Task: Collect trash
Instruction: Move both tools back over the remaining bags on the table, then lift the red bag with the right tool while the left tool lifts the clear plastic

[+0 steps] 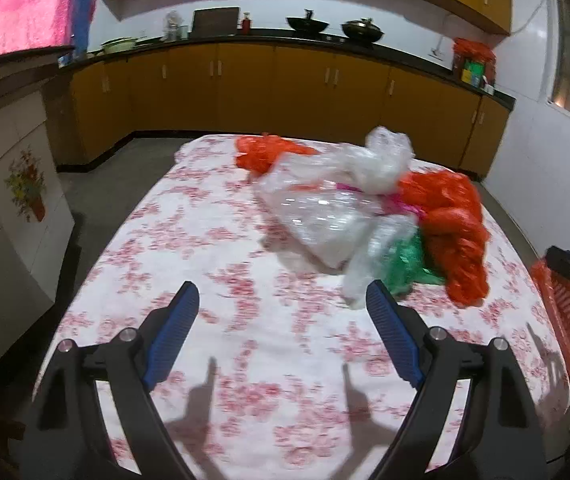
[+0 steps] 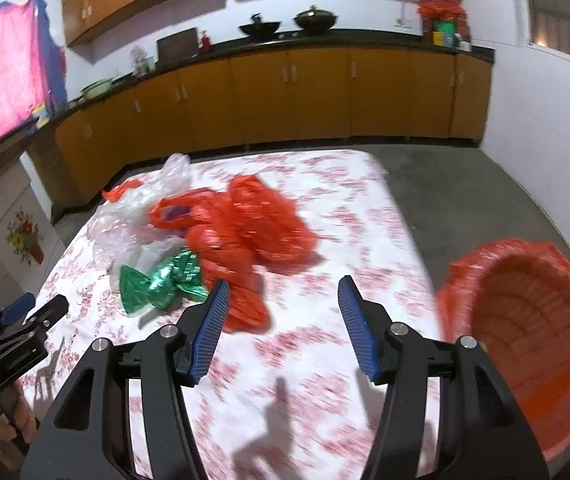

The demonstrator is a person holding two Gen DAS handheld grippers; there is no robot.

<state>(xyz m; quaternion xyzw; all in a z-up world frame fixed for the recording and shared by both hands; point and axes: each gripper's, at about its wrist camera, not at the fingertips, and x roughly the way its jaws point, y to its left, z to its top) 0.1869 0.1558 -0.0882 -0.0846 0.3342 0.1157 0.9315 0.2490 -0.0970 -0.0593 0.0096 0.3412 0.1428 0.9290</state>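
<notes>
A heap of trash lies on the flower-patterned tablecloth: crumpled clear plastic bags, orange plastic bags and a shiny green wrapper. My left gripper hangs open over the cloth, nothing between its blue pads, the heap just beyond its right finger. In the right wrist view my right gripper is open and empty, its left fingertip next to the orange bags and green wrapper. An orange basket stands at the table's right edge, seen also as the basket.
The left gripper shows at the left edge of the right wrist view. Yellow kitchen cabinets with a dark counter holding woks run behind the table. Grey floor lies beyond. A white cabinet stands left.
</notes>
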